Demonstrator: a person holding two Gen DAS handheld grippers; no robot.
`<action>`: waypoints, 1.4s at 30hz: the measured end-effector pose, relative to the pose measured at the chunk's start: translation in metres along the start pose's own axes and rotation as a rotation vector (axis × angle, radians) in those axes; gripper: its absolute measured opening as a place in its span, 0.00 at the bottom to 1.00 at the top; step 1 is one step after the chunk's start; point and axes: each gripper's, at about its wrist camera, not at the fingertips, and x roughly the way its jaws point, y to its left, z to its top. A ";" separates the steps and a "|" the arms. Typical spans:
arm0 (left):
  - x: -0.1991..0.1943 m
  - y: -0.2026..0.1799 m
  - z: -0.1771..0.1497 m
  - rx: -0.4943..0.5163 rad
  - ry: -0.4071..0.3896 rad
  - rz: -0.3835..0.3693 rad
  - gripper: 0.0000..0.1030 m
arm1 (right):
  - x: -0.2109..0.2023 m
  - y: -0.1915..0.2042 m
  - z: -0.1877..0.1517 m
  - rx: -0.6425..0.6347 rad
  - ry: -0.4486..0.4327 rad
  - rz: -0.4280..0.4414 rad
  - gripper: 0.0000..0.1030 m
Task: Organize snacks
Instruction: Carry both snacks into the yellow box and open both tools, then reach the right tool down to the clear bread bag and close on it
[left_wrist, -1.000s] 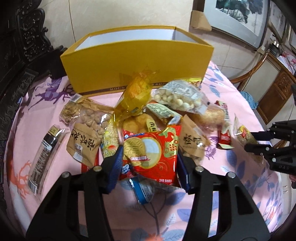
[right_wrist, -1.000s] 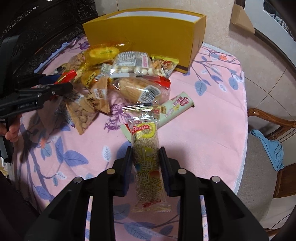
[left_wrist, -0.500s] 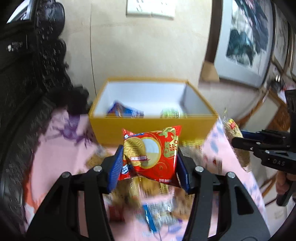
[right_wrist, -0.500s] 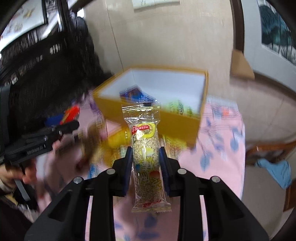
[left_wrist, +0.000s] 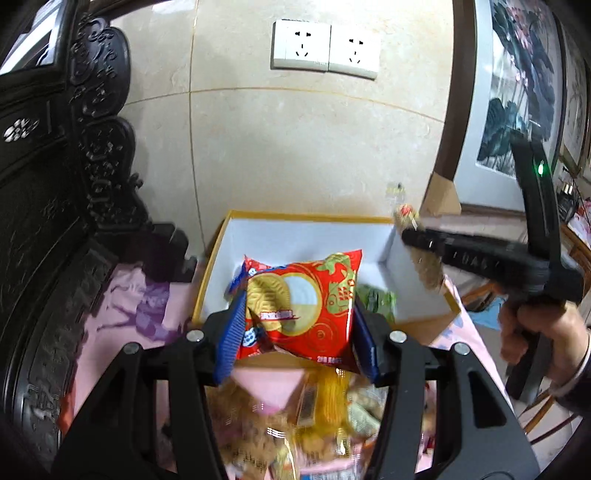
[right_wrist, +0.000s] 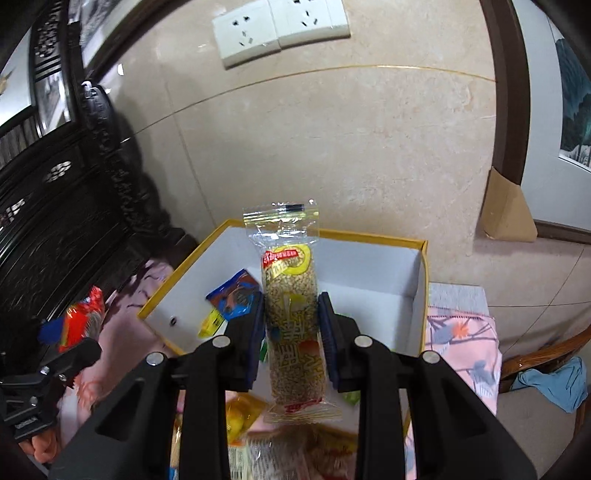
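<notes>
Clamping a red biscuit packet (left_wrist: 301, 306) between its jaws, the left gripper (left_wrist: 297, 330) holds it mid-frame over the near edge of the open yellow box (left_wrist: 421, 295). The right gripper (right_wrist: 291, 332) pinches a clear grain bar (right_wrist: 291, 314) upright at centre frame, over that box, where a blue packet (right_wrist: 232, 295) lies at the left.

A beige tiled wall (left_wrist: 295, 147) holds two white power sockets (left_wrist: 325, 50). Dark carved wooden furniture (left_wrist: 55, 184) stands left; a framed painting (left_wrist: 517, 92) hangs right.
</notes>
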 end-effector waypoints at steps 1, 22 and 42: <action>0.006 -0.001 0.008 0.007 -0.011 0.003 0.52 | 0.005 0.000 0.002 0.000 0.004 -0.004 0.28; 0.075 -0.004 0.061 0.017 0.048 0.047 0.54 | 0.044 -0.013 0.007 0.085 0.082 -0.071 0.50; 0.077 -0.009 0.053 0.025 0.086 0.072 0.94 | -0.035 -0.012 -0.036 0.097 0.060 -0.001 0.53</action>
